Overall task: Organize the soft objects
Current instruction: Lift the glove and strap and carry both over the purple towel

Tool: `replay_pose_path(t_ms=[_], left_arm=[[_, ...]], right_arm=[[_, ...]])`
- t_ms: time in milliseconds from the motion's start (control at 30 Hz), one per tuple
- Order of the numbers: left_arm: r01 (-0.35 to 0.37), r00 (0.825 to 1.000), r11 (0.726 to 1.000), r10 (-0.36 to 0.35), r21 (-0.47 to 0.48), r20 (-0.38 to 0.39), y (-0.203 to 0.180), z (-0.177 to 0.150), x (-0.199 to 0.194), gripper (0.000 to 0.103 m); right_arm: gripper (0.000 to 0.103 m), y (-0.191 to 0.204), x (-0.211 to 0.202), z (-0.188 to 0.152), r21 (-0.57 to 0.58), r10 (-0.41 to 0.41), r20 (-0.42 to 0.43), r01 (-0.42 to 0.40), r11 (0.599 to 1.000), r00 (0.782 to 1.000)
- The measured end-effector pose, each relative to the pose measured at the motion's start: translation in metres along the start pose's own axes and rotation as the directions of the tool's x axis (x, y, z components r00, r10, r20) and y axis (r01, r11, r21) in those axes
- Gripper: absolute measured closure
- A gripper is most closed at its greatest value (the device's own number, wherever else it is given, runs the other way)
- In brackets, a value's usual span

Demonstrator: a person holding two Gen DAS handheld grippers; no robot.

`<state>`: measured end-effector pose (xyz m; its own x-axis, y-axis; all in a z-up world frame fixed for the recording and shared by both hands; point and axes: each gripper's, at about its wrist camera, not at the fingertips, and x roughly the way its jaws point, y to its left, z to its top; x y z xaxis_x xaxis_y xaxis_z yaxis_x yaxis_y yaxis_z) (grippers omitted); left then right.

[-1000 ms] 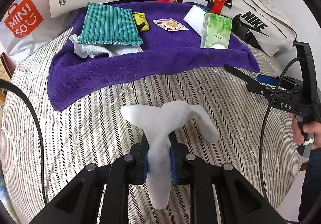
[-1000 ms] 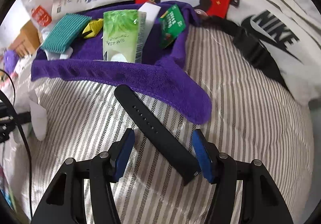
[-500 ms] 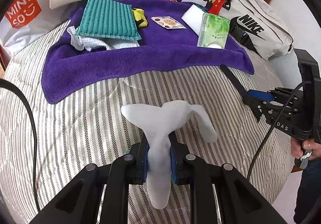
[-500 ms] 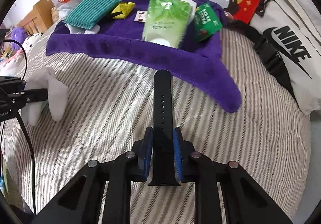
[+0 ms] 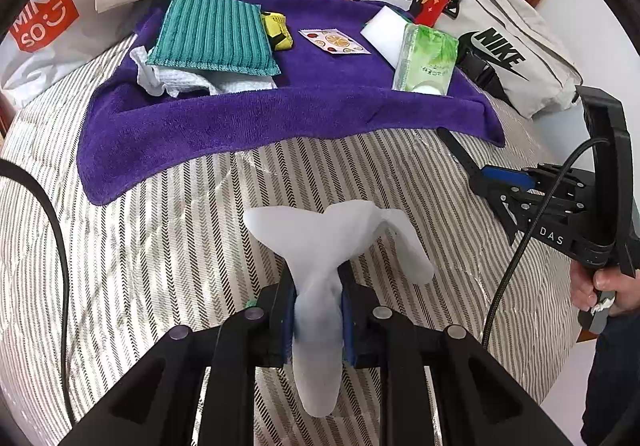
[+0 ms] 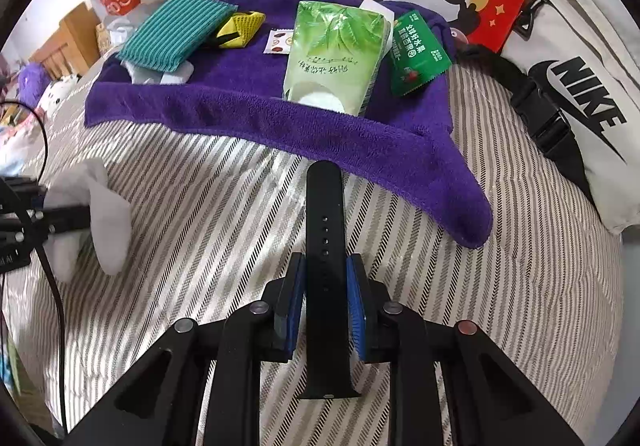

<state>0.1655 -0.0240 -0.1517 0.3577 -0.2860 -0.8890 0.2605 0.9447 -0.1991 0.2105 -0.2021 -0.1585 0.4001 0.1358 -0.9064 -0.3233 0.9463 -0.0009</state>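
Above the striped bedding, both hand-held grippers tilt downward — left pinching sock.

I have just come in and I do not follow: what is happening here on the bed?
A person is tidying soft things on a striped bed cover, with a hand-held gripper in each hand. The left hand-held gripper is shut on a white sock. The right hand-held gripper is shut on a black strap. Ahead, a purple towel already holds a teal cloth and a green tissue pack.
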Motion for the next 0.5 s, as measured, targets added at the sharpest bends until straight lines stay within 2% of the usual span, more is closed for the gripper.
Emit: replay_pose_path(t_ms=[167,267,500], left_arm=[[0.008,1.0,1.0,-0.008,-0.007,0.002,0.001,0.002,0.003,0.085],[0.031,1.0,0.999,-0.031,-0.032,-0.001,0.007,0.001,0.001,0.087],[0.021,0.999,1.0,-0.021,-0.017,0.029,0.006,0.0,-0.024,0.087]], right_arm=[[0.081,0.0,0.003,0.002,0.011,-0.007,0.015,0.007,1.0,1.0],[0.083,-0.006,0.002,0.003,0.052,0.023,-0.005,-0.022,0.998,1.0],[0.083,0.009,-0.019,-0.007,0.053,0.025,0.005,-0.025,0.998,1.0]])
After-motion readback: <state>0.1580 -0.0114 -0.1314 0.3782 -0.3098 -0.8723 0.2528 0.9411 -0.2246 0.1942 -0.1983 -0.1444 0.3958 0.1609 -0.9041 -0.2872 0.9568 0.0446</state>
